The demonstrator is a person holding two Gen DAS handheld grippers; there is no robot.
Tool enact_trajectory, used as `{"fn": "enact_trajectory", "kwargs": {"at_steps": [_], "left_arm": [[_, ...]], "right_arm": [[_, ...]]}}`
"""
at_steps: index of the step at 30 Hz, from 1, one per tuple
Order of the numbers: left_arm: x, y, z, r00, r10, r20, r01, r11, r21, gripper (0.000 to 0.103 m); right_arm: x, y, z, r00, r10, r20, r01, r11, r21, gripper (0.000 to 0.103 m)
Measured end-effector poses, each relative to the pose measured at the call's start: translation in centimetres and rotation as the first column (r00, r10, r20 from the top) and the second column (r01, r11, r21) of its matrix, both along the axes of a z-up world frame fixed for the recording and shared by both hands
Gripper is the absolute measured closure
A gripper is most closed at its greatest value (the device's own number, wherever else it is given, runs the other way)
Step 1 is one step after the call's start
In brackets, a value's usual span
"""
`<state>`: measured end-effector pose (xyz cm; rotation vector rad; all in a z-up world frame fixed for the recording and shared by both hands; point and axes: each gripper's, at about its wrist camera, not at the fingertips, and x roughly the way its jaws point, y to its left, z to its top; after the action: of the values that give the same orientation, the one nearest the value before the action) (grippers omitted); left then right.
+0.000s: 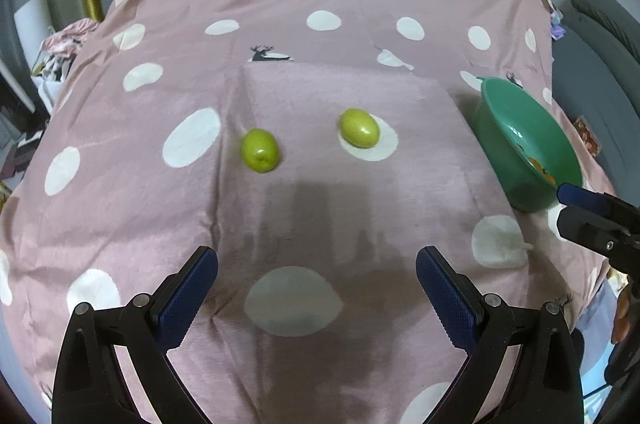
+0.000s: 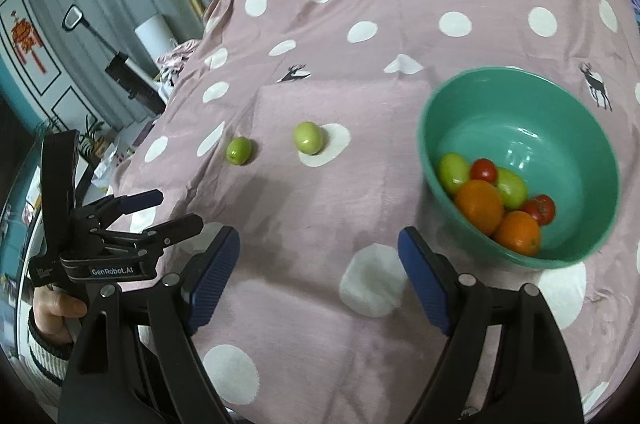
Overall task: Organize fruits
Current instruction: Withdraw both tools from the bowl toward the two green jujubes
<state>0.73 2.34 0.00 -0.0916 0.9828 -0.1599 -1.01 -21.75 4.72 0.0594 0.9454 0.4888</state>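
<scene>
Two green fruits lie on the pink dotted cloth (image 1: 320, 208): the left green fruit (image 1: 259, 155) (image 2: 239, 151) and the right green fruit (image 1: 359, 128) (image 2: 307, 137). A green bowl (image 1: 520, 128) (image 2: 568, 112) at the right holds two oranges (image 2: 480, 206), two small red tomatoes (image 2: 483, 171) and two green fruits (image 2: 453, 171). My left gripper (image 1: 317, 264) is open and empty, well short of the two fruits. My right gripper (image 2: 319, 244) is open and empty, left of the bowl.
The left gripper also shows at the left edge of the right wrist view (image 2: 168, 212), held by a hand (image 2: 56, 308). The right gripper's tip shows by the bowl in the left wrist view (image 1: 576, 196). Curtains and clutter lie beyond the cloth's far and left edges.
</scene>
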Motion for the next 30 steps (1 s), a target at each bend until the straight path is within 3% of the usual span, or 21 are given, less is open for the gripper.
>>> {"fn": "enact_trajectory", "kwargs": {"at_steps": [11,19,30], "left_arm": [[0.4,1.1,-0.7,1.0,0.003,-0.003,-0.003,1.0,-0.022,0.004],[0.9,3.0,-0.7,0.999,0.015,0.046,-0.011,0.996,-0.091,0.004],[2.9,4.3,0.0,0.993,-0.033,0.112,0.056,0.976,-0.212,0.004]], "right_arm": [[0.6,1.7,-0.7,0.999,0.027,-0.02,-0.028,0.999,-0.031,0.021],[1.3,2.5,-2.0,0.998,0.037,-0.048,-0.039,0.999,-0.038,0.021],[3.4,3.6,-3.7,0.996,0.048,-0.074,-0.05,0.998,-0.024,0.021]]}}
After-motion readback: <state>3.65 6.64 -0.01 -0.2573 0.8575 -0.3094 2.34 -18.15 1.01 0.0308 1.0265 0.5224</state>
